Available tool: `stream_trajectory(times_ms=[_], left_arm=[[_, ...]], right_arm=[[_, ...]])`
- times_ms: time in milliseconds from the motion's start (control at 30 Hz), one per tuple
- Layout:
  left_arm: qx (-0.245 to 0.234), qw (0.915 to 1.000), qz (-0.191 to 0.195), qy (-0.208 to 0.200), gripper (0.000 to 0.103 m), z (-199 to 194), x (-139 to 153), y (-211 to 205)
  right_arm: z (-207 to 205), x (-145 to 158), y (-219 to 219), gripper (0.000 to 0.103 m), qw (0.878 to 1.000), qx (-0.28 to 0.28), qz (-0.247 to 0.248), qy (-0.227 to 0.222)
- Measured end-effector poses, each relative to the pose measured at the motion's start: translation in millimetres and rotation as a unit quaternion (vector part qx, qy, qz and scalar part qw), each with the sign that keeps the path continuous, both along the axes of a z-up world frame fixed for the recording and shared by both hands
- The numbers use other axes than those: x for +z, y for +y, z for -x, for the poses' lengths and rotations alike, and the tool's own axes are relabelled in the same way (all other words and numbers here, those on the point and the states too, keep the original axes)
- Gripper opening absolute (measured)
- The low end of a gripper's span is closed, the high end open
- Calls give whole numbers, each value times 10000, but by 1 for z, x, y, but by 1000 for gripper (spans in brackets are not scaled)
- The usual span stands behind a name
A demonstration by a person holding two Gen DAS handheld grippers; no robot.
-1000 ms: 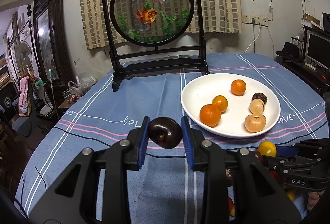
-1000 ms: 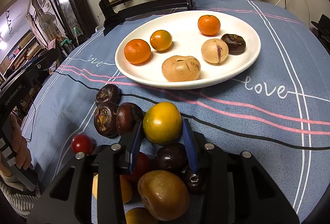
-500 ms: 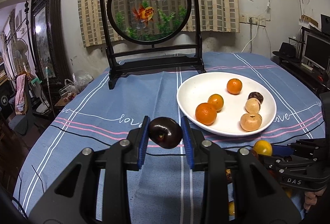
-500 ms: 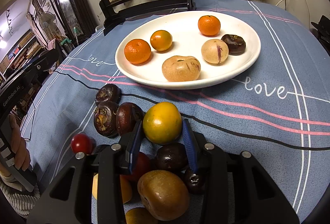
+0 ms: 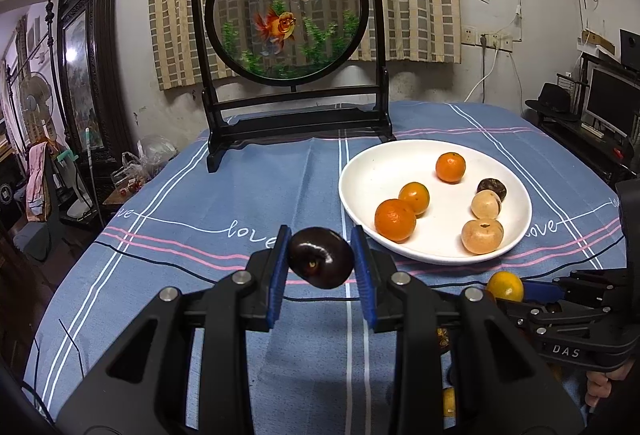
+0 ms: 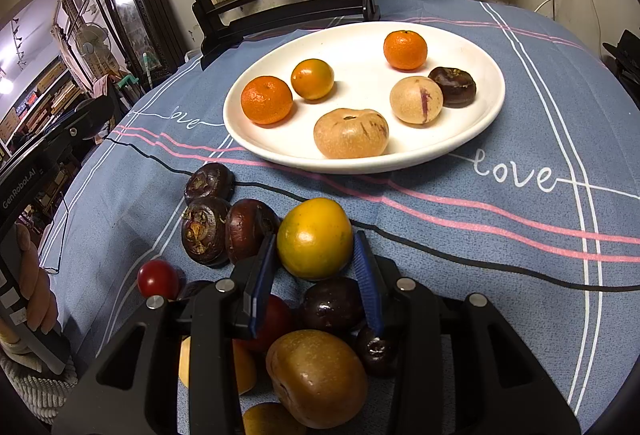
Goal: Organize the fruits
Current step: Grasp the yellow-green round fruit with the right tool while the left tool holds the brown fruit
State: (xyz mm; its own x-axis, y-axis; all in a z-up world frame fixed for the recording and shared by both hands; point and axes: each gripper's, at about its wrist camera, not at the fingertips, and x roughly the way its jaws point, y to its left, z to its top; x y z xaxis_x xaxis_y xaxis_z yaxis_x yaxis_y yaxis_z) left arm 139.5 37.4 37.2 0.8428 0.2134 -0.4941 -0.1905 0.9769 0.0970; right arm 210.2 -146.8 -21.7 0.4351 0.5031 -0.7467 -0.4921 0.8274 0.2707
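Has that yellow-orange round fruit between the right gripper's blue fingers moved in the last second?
No. The yellow-orange fruit sits at the same spot beside the dark brown fruits, just below the black stripe on the tablecloth.

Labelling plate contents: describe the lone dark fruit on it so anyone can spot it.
Find the white plate on the blue tablecloth. On its far right lies the dark fruit, touching a pale tan one. It is the only glossy brown-black piece; the rest are orange or tan.
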Motion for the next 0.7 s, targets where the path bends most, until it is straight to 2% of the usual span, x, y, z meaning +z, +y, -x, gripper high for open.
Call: stream_trajectory(times_ms=[333, 700], left_arm=[[1, 10000, 5, -1, 31, 0, 0, 0], [20, 10000, 20, 8, 31, 1, 0, 2]], right_arm=[[-2, 4, -6, 39, 10000, -81, -37, -14], [12, 22, -22, 39, 9991, -72, -378, -162]])
